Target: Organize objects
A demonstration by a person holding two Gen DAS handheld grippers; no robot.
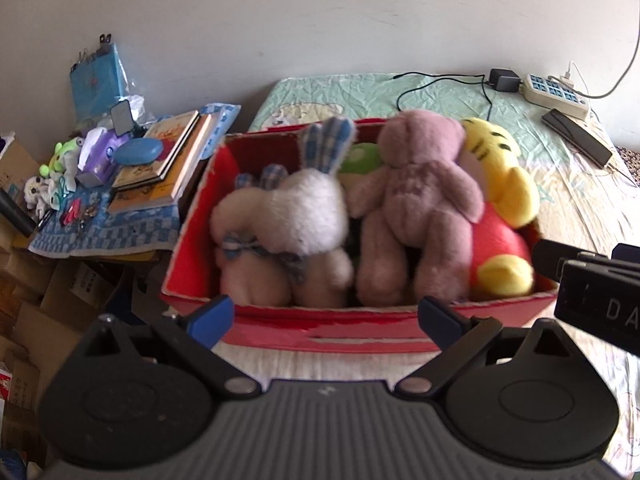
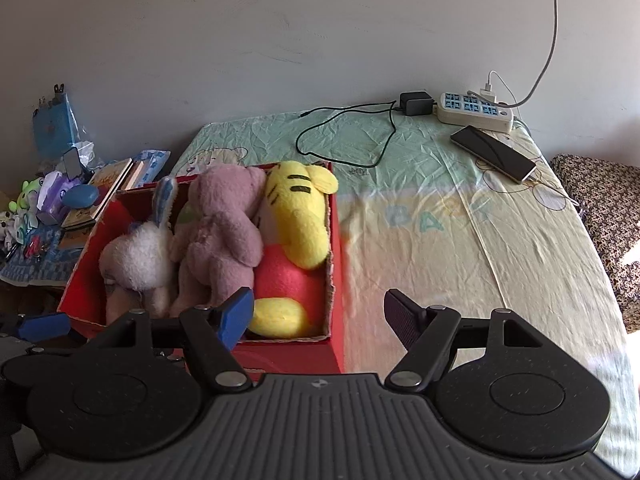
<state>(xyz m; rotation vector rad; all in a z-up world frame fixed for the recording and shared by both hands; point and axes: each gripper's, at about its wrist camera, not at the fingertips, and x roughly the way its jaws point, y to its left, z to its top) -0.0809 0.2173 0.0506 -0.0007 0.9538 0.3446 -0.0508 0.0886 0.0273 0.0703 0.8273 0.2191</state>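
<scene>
Bedroom at home, pretty obvious: bed [image 2: 440, 220] with cartoon sheet, power strip [image 2: 474, 112] and phone [image 2: 494, 152] on it, cluttered side bench [image 1: 104, 232] with books [image 1: 160, 160].

I hold my left gripper [image 1: 326, 316] and right gripper [image 2: 320, 314] level, side by side, jaws spread wide, both empty.

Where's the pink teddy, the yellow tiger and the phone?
pink teddy [image 1: 416, 184]: left wrist view, middle of its back.
yellow tiger [image 2: 296, 216]: right wrist view, on its yellow head.
phone [image 2: 494, 153]: right wrist view, centre of its dark screen.
</scene>
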